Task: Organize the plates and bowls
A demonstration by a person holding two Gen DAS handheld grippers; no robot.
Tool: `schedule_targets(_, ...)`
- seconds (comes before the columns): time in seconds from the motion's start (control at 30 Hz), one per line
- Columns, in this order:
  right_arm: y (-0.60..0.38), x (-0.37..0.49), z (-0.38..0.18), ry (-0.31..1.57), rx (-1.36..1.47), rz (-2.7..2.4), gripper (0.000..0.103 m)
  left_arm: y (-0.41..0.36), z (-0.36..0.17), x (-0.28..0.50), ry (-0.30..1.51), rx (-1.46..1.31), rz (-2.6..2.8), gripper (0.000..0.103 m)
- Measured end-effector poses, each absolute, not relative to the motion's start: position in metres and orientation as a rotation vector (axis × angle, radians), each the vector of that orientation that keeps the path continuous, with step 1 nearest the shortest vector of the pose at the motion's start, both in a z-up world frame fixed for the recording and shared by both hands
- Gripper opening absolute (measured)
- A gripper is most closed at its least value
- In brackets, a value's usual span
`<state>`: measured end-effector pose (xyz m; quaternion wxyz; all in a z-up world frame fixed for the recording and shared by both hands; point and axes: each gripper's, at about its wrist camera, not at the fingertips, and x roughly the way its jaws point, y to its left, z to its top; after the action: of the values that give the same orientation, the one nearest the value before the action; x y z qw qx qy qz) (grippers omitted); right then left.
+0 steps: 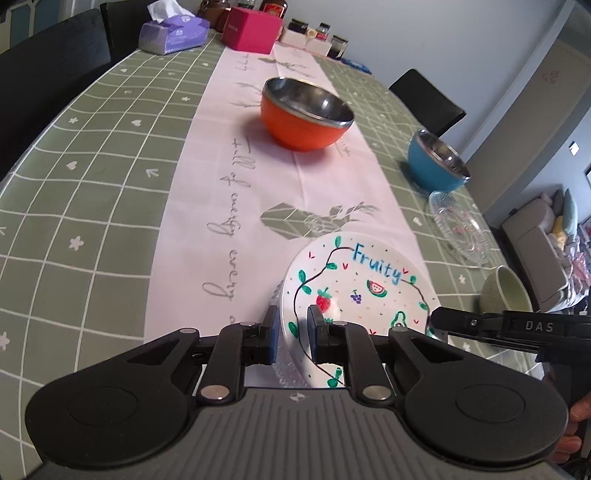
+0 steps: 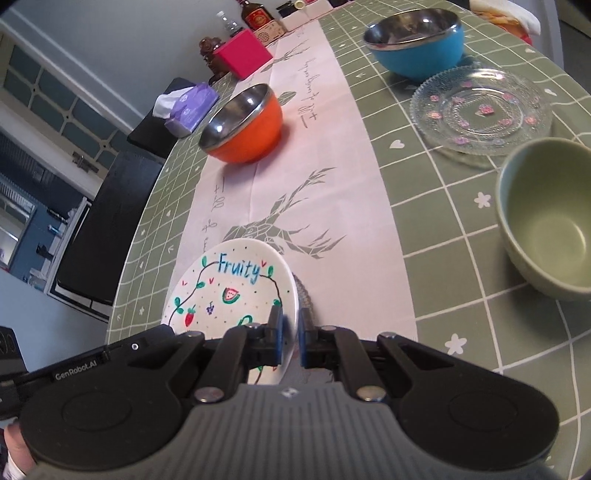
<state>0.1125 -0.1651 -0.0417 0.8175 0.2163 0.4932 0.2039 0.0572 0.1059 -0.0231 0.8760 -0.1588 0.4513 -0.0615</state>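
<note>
Left gripper (image 1: 291, 334): its jaws are drawn narrow and pinch the left rim of the Fruity plate (image 1: 354, 295), one blue pad on top of the rim, the other under it.
Right gripper (image 2: 290, 336): its jaws are nearly together and pinch the right rim of the same plate, one pad on the painted face, the other on the outside of the rim.
Fruity plate: white, painted with the blue word "Fruity", a black vine with green leaves, a strawberry, a watermelon slice and small purple grapes. It is tilted between the two grippers over the pink runner (image 1: 221, 192), at 6 o'clock in both views. A ribbed clear glass edge shows just under it; whether the two touch cannot be told.
Orange bowl (image 1: 306, 114): steel-lined, upright on the runner, at 12 o'clock from the plate in the left wrist view.
Blue bowl (image 2: 415, 42): steel-lined, at 1 o'clock in the right wrist view, just behind the glass plate (image 2: 480, 112).
Glass plate: clear, ribbed, with small pink flowers, flat on the table (image 1: 92, 166).
Green bowl (image 2: 546, 218): pale, upright, at 3 o'clock in the right wrist view, near the glass plate.
Table: green checked cloth; tissue box (image 1: 173, 33) and pink box (image 1: 253, 29) at the far end.
</note>
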Motion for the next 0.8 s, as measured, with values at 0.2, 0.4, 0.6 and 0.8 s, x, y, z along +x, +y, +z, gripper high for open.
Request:
schedule_targets(0.2,-0.162,0.115,-0.049,1.074,0.434,0.421,0.006,0.099,-0.028,0.057,0.969,-0.284,-0.115,0.017)
schedule_targets(0.4,-0.157,0.114,-0.048,1.06,0.384,0.416,0.007,0.096,-0.031,0.057,0.982,-0.261,-0.107,0.017)
schedule_targets(0.6,-0.151,0.112,-0.046,1.047,0.327,0.419,0.007,0.094,-0.032,0.057,0.991,-0.238,-0.095,0.017)
schedule_targets(0.8,-0.141,0.107,-0.043,1.016,0.226,0.412,0.007,0.09,-0.032,0.058,0.987,-0.211,-0.091,0.017)
